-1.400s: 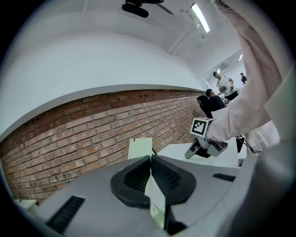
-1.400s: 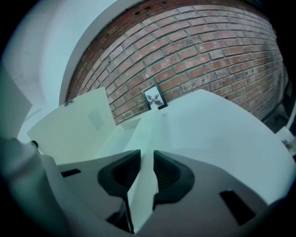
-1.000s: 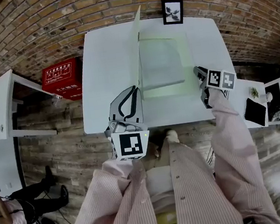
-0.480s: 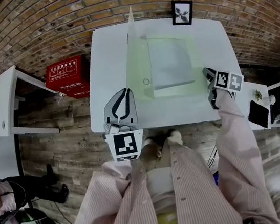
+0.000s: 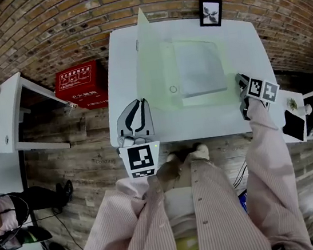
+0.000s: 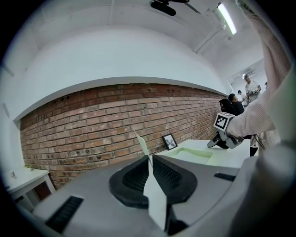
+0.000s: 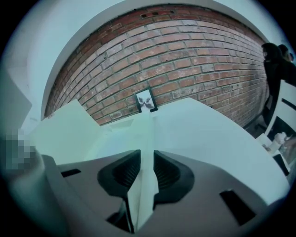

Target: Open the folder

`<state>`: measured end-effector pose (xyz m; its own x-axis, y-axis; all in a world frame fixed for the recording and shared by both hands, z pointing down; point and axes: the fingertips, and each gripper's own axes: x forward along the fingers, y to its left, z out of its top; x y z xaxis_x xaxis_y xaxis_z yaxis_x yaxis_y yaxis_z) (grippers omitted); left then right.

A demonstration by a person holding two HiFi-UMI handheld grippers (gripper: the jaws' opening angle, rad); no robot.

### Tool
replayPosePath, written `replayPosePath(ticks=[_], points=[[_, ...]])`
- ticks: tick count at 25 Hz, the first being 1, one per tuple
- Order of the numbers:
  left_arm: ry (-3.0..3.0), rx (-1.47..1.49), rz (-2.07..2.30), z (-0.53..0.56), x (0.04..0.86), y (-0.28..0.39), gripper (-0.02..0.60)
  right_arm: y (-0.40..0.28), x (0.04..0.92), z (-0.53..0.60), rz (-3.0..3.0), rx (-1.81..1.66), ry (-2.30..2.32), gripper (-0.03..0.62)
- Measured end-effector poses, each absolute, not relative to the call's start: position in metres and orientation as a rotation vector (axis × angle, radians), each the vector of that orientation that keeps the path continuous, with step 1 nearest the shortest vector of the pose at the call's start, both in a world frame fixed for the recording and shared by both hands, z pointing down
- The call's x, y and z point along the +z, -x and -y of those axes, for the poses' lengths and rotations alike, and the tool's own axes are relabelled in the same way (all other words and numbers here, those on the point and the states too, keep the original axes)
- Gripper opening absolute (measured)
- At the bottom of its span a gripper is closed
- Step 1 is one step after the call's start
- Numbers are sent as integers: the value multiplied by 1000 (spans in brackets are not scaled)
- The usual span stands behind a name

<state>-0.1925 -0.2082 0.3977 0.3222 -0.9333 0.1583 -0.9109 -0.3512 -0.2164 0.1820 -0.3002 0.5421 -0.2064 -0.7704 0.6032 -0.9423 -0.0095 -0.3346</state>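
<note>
Mid-open: the folder (image 5: pixel 198 75) lay on the desk (image 5: pixel 202 123), and its cover (image 5: pixel 146 59) stood up, tipped left of upright. Your left hand-held gripper (image 5: pixel 141 100) pinched the cover's near edge, sheet between the pads, and its jaws had just been easing apart. Your right hand-held gripper (image 7: pixel 142 162) was clamped on the folder's right edge, pinning it down. Next, I'd judge: lay the cover flat to the left, with the right grip held so the base doesn't slide.

The folder (image 5: pixel 158 75) is pale translucent green, the table (image 5: pixel 236 35) white, the brick wall (image 5: pixel 44 27) red-brown. The box (image 5: pixel 79 86) is red with white print, the plank floor (image 5: pixel 86 160) brown, and the sleeves (image 5: pixel 267 152) pink with fine pale stripes.
</note>
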Motion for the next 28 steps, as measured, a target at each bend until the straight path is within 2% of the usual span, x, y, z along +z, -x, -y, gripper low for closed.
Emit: replayPosePath(ticks=[28], points=[[2283, -567, -2314, 229, 478, 293, 77, -182, 541, 301, 2001, 962, -1793, 91]])
